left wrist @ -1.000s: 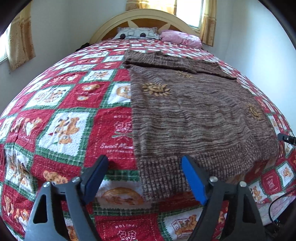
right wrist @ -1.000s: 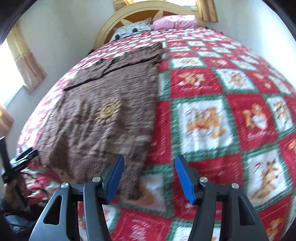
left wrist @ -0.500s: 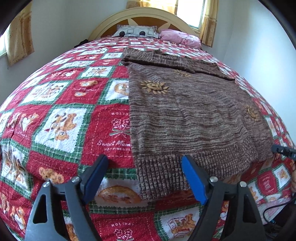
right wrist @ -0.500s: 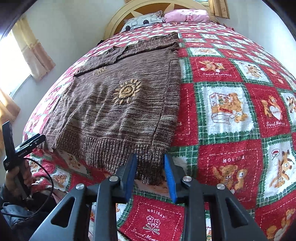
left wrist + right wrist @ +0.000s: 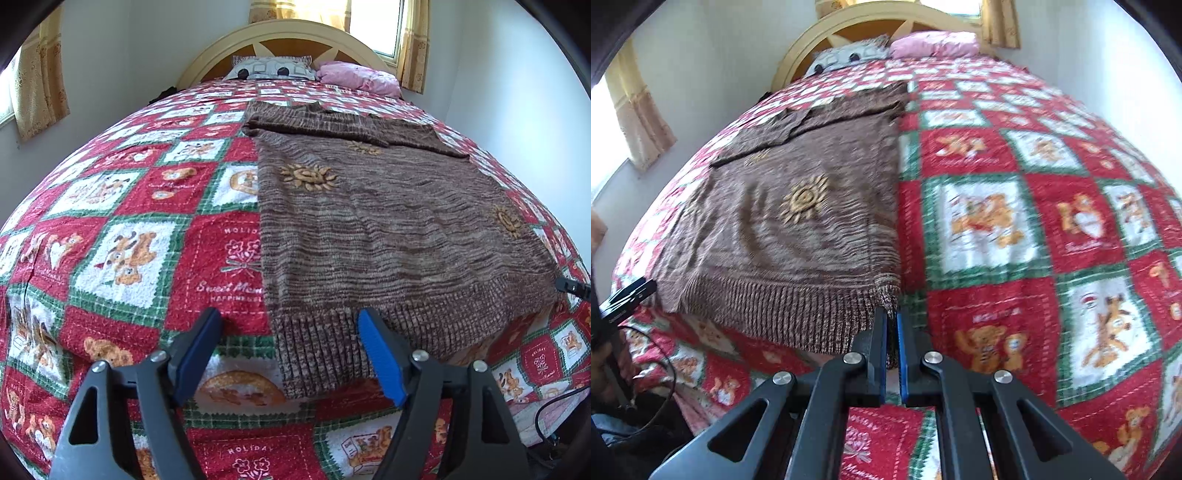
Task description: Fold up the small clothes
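Sweater (image 5: 388,236) spread flat on the bed's quilt (image 5: 122,236) near its foot edge, your right claw (image 5: 892,317) clamped on the ribbed hem's right corner, your left claw (image 5: 290,326) spread wide, straddling the hem's left corner, pillows (image 5: 273,68) at the headboard.

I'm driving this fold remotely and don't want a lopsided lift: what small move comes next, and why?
Probably shut the left gripper on the ribbed hem. Its jaws stand wide open around the near left corner of the brown sweater, which lies flat on the quilt. The right gripper is already clamped on the opposite hem corner, so both corners should be held before lifting.
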{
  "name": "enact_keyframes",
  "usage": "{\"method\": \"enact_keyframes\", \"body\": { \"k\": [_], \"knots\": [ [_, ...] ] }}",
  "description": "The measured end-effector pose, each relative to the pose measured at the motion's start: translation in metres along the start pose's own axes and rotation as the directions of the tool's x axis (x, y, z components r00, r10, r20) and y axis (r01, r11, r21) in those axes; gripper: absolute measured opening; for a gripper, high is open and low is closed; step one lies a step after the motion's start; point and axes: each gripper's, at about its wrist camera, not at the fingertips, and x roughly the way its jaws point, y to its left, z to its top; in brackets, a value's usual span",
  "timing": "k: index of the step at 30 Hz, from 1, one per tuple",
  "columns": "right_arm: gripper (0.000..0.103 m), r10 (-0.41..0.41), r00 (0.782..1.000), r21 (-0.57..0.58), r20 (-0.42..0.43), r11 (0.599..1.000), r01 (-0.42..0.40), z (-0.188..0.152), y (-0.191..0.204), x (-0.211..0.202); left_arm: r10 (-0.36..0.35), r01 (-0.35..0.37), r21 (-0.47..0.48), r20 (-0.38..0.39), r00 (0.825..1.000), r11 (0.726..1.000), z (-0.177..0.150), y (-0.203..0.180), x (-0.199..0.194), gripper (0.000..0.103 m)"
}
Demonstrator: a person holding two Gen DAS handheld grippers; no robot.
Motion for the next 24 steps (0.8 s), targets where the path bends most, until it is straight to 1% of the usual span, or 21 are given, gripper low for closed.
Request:
{"method": "enact_keyframes", "body": {
  "k": [1, 2, 3, 4, 5, 8, 9, 11, 14, 16, 17, 18, 19, 20, 22, 24],
  "knots": [
    [0.004, 0.011, 1.000, -0.001, -0.013, 1.000, -0.011, -0.001, 0.001, 0.003, 0.001, -0.001, 0.001, 0.003, 1.000, 1.000, 0.000, 0.000, 0.000, 0.077],
    [0.004, 0.025, 0.999, 0.000, -0.021, 1.000, -0.025, -0.002, 0.001, 0.006, 0.000, 0.000, 0.007, 0.008, 1.000, 1.000, 0.000, -0.001, 0.000, 0.073],
    [0.005, 0.037, 0.999, 0.005, -0.017, 0.999, -0.037, -0.002, 0.001, 0.006, -0.003, 0.003, 0.011, 0.011, 1.000, 1.000, -0.001, -0.002, -0.001, 0.067],
    [0.005, 0.054, 0.998, 0.020, -0.011, 0.998, -0.054, -0.002, 0.000, 0.006, -0.012, 0.012, 0.012, 0.013, 1.000, 1.000, 0.000, -0.003, -0.002, 0.063],
    [0.005, 0.071, 0.997, 0.039, -0.013, 0.997, -0.070, -0.001, -0.003, 0.006, -0.031, 0.031, 0.009, 0.013, 0.999, 0.999, 0.000, -0.004, -0.003, 0.057],
    [0.006, 0.103, 0.995, 0.061, -0.008, 0.993, -0.102, -0.003, -0.006, 0.008, -0.049, 0.049, 0.000, 0.011, 0.999, 0.999, -0.001, -0.003, -0.003, 0.053],
    [0.006, 0.101, 0.995, 0.052, -0.006, 0.994, -0.100, -0.003, -0.005, 0.008, -0.055, 0.055, -0.012, 0.012, 0.998, 0.998, 0.000, -0.001, -0.003, 0.049],
    [0.006, 0.104, 0.995, 0.045, -0.013, 0.994, -0.103, -0.004, -0.003, 0.009, -0.070, 0.070, -0.035, 0.007, 0.998, 0.997, 0.001, 0.004, -0.003, 0.048],
    [0.006, 0.123, 0.992, 0.061, -0.017, 0.991, -0.122, -0.006, -0.005, 0.009, -0.085, 0.085, -0.026, -0.001, 0.996, 0.996, 0.001, 0.005, -0.003, 0.048],
    [0.006, 0.130, 0.991, 0.057, -0.016, 0.990, -0.129, -0.007, -0.005, 0.009, -0.094, 0.094, -0.030, 0.002, 0.996, 0.995, 0.000, 0.005, -0.004, 0.046],
    [0.006, 0.135, 0.991, 0.049, -0.014, 0.990, -0.134, -0.007, -0.004, 0.009, -0.090, 0.090, -0.029, 0.003, 0.996, 0.996, 0.000, 0.005, -0.004, 0.036],
    [0.006, 0.141, 0.990, 0.043, -0.013, 0.989, -0.141, -0.007, -0.003, 0.009, -0.094, 0.094, -0.029, 0.004, 0.996, 0.995, 0.000, 0.005, -0.005, 0.028],
    [0.005, 0.154, 0.988, 0.041, -0.010, 0.987, -0.154, -0.006, -0.003, 0.009, -0.151, 0.151, -0.039, -0.003, 0.988, 0.988, 0.001, 0.006, -0.006, 0.008],
    [0.005, 0.164, 0.986, 0.044, -0.005, 0.985, -0.164, -0.006, -0.003, 0.007, -0.176, 0.175, -0.051, -0.010, 0.984, 0.983, 0.002, 0.007, -0.006, 0.009],
    [0.005, 0.192, 0.981, 0.046, 0.014, 0.980, -0.192, -0.004, -0.003, 0.002, -0.190, 0.189, -0.068, -0.009, 0.982, 0.980, 0.003, 0.010, -0.007, 0.008],
    [0.005, 0.221, 0.974, 0.047, 0.047, 0.974, -0.224, -0.002, -0.006, -0.006, -0.229, 0.228, -0.108, 0.007, 0.973, 0.968, 0.005, 0.017, -0.009, 0.008]
  ]
}}
